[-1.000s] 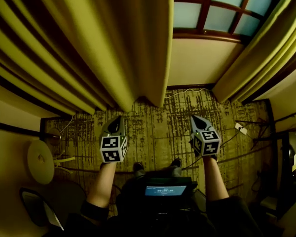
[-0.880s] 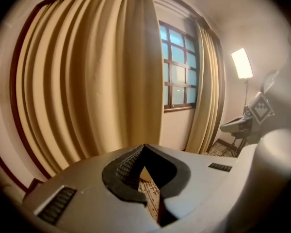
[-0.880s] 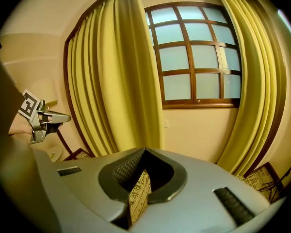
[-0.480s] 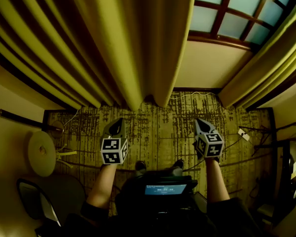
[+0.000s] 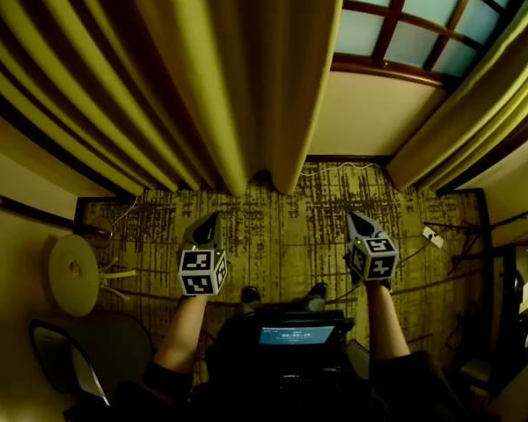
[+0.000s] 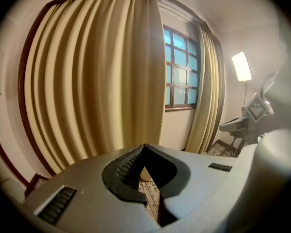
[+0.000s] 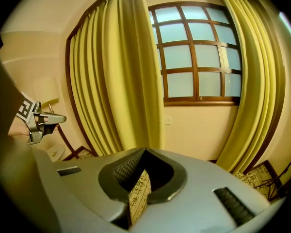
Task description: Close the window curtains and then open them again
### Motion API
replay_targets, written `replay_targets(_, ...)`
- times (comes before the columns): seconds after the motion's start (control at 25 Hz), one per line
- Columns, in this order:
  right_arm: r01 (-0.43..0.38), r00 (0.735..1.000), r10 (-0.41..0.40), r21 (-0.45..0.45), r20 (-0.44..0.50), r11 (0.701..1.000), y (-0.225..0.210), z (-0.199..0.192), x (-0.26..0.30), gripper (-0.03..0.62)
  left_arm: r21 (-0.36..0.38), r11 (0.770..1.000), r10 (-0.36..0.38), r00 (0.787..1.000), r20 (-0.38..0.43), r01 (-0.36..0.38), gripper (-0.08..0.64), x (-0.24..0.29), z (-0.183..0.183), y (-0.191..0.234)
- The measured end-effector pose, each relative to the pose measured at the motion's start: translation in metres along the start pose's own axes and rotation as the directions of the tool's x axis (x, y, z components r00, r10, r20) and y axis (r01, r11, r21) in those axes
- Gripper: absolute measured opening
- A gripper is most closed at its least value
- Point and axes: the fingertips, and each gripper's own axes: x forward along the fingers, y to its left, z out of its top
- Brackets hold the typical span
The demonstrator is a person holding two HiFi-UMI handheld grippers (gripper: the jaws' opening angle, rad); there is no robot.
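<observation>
i have both grippers low in the head view, over the patterned carpet [image 5: 282,236] and well short of the drapes. the left gripper [image 5: 213,221] sits lower left of centre and the right gripper [image 5: 357,221] lower right, each with its nose aimed at the wall [image 5: 370,117] under the window [image 5: 405,25]. in the left gripper view the jaws are clenched tip to tip with nothing pinched; only carpet shows through the slot behind the tips. the right gripper view reads the same: jaws pressed together, empty.

the left curtain [image 5: 202,77] fills the upper left and top centre of the head view. it hangs in deep folds to the floor, its free edge a little right of the frame's middle. the right curtain [image 5: 475,104] is bunched in the upper right corner. between them the window, with its brown grid of panes, is uncovered above the bare strip of wall. neither gripper touches either curtain.

a round pale disc [image 5: 73,273] lies at the left edge, and a small lit screen [image 5: 295,335] glows at bottom centre. a lit floor lamp [image 6: 241,66] shows at the right of the left gripper view.
</observation>
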Motion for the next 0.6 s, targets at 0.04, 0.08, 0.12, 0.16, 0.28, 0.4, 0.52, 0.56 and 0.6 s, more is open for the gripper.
replay_targets(0.04,0.003,1.0,-0.003,0.001,0.0,1.0,-0.001,-0.001,-0.001,0.015,0.001,1.0,-0.003,1.0,0.001,0.003,0.001,0.0,0.0,-0.001)
replay_targets(0.08,0.005,1.0,-0.005,0.004,0.0,1.0,-0.002,-0.001,-0.002,0.015,0.001,1.0,-0.007,1.0,0.001,0.007,0.001,0.001,0.0,-0.002)
replay_targets(0.12,0.009,1.0,-0.009,0.007,0.0,1.0,-0.003,-0.001,-0.003,0.015,0.002,1.0,-0.011,1.0,0.001,0.011,0.001,0.001,0.001,-0.004)
replay_targets(0.16,0.012,1.0,-0.012,0.009,0.0,1.0,-0.004,-0.002,-0.005,0.015,0.003,1.0,-0.016,1.0,0.0,0.016,0.001,0.002,0.001,-0.005)
replay_targets(0.28,0.024,1.0,-0.024,0.017,0.001,1.0,-0.007,-0.005,-0.009,0.015,0.008,0.999,-0.033,0.999,-0.002,0.033,0.001,0.003,0.001,-0.012)
replay_targets(0.4,0.036,0.999,-0.036,0.026,-0.001,0.999,-0.012,-0.009,-0.012,0.015,0.012,0.999,-0.051,0.999,-0.002,0.051,0.001,0.007,0.002,-0.018)
replay_targets(0.52,0.052,0.999,-0.052,0.035,-0.007,0.998,-0.019,-0.014,-0.015,0.015,0.017,0.997,-0.071,0.997,-0.004,0.072,0.001,0.014,0.003,-0.026)
replay_targets(0.56,0.058,0.998,-0.057,0.039,-0.009,0.998,-0.023,-0.016,-0.017,0.015,0.02,0.997,-0.079,0.997,-0.006,0.079,0.001,0.017,0.003,-0.03)
replay_targets(0.6,0.063,0.998,-0.063,0.044,-0.011,0.997,-0.026,-0.018,-0.018,0.015,0.024,0.996,-0.086,0.996,-0.009,0.086,0.001,0.02,0.004,-0.035)
